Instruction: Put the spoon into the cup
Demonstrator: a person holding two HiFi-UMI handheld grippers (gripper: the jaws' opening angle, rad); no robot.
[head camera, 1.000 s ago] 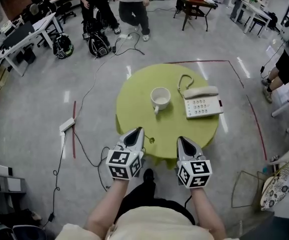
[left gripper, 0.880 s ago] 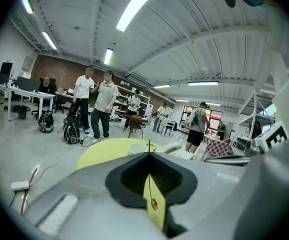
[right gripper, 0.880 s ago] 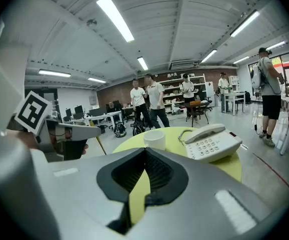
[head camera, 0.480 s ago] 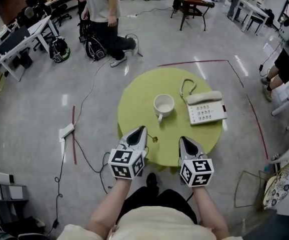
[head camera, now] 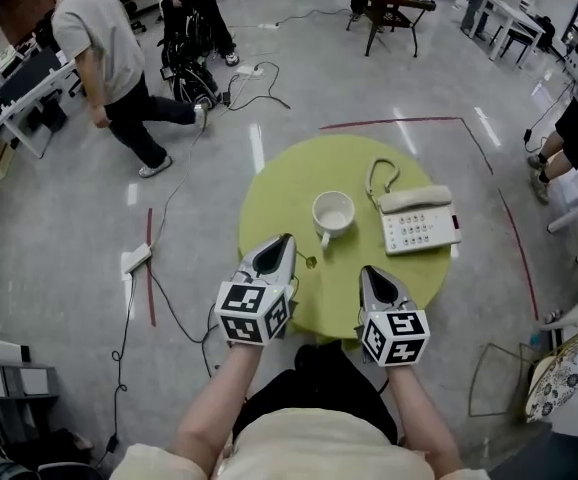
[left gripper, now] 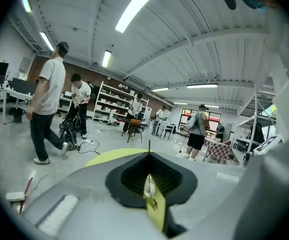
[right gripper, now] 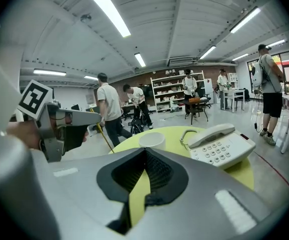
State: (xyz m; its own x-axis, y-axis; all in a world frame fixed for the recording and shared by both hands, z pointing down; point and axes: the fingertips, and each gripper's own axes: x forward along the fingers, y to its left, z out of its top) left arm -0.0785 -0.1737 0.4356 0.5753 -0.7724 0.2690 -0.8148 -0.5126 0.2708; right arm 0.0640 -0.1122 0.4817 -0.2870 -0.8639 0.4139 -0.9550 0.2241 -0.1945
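A white cup (head camera: 333, 212) stands in the middle of the round green table (head camera: 275, 194), also visible in the right gripper view (right gripper: 152, 140). My left gripper (head camera: 287, 240) hovers over the table's near left edge, shut on a thin gold spoon (head camera: 310, 262). The spoon (left gripper: 150, 194) shows edge-on between its jaws, and its handle (right gripper: 106, 138) sticks out slantwise in the right gripper view. The spoon is short of the cup, on its near side. My right gripper (head camera: 366, 271) hangs over the near edge, shut with nothing in it.
A white desk phone (head camera: 419, 223) with a coiled cord lies right of the cup. A person (head camera: 104, 63) walks on the floor at the far left, and another stands by bags behind. Cables and a power strip (head camera: 135, 259) lie left of the table. Desks line the room.
Both grippers stay near the table's near edge, the left one still holding the spoon. The person in the background has walked from behind the table to the far left.
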